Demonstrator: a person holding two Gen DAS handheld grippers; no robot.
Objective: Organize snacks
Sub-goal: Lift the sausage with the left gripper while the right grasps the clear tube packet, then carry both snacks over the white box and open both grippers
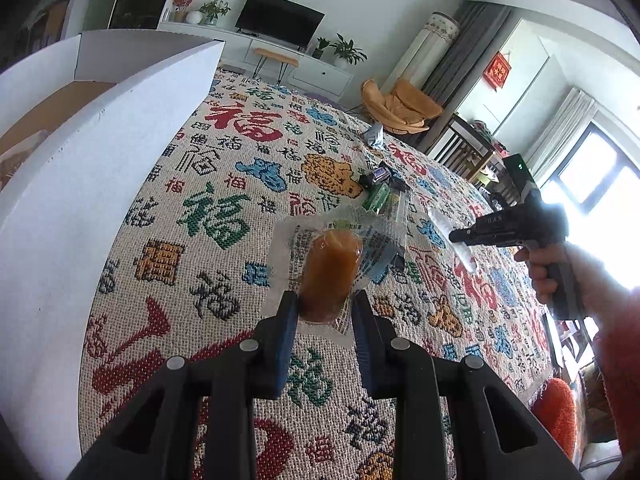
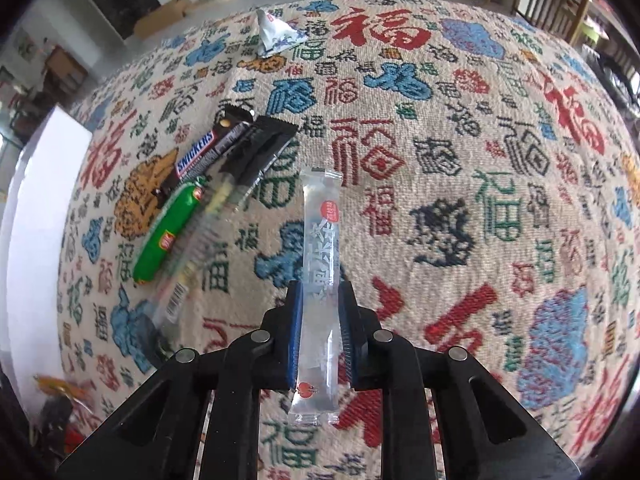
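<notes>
My left gripper [image 1: 325,308] clamps the sausage pack [image 1: 330,268] beside the white box [image 1: 100,168]; right gripper [image 2: 319,300] pinches clear stick packet [image 2: 320,248] over bare cloth [image 2: 460,200].

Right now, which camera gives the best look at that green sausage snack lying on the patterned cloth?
The right wrist view: the green sausage snack lies in full length beside the Snickers bar, its label visible. The left wrist view shows only a small green sliver behind the orange snack packet.

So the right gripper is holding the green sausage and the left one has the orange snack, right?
Not quite. The right gripper holds a clear stick packet, as the right wrist view shows. The green sausage lies on the cloth. The left gripper does hold the orange snack.
</notes>
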